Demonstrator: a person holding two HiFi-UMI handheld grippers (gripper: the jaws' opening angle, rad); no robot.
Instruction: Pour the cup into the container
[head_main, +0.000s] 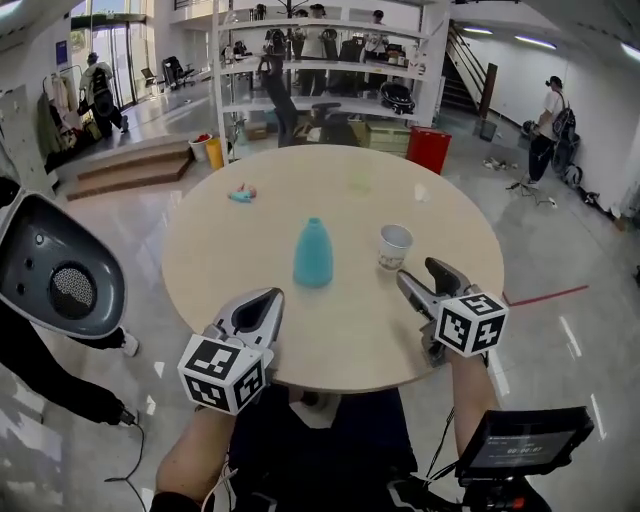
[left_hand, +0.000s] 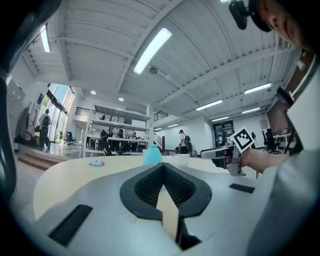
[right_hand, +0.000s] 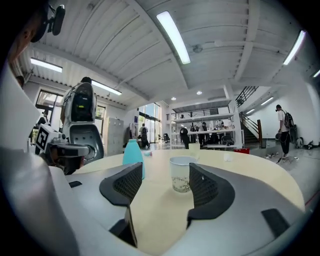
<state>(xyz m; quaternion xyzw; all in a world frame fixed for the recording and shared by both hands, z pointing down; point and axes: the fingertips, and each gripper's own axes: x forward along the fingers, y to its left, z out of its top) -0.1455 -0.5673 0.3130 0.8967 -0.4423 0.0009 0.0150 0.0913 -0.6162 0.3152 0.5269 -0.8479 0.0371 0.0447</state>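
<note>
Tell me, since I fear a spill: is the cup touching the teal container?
Apart. The head view shows bare table between the cup and the teal container.

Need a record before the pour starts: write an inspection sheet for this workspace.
Surface: round pale table, bare apart from the items below.
Job's things: cup upright, a little something at its bottom; teal container upright, apart, to the cup's left in the head view.
Clutter: small teal-and-pink item at the far left; two faint pale things near the far edge, unidentifiable.
Grippers: left tool shut, empty; right tool open, cup just ahead, not gripped.
Cables: thin cable on the floor, lower left; none on the table.
Surroundings: shelving, red bin, grey machine at left, people standing about.
</note>
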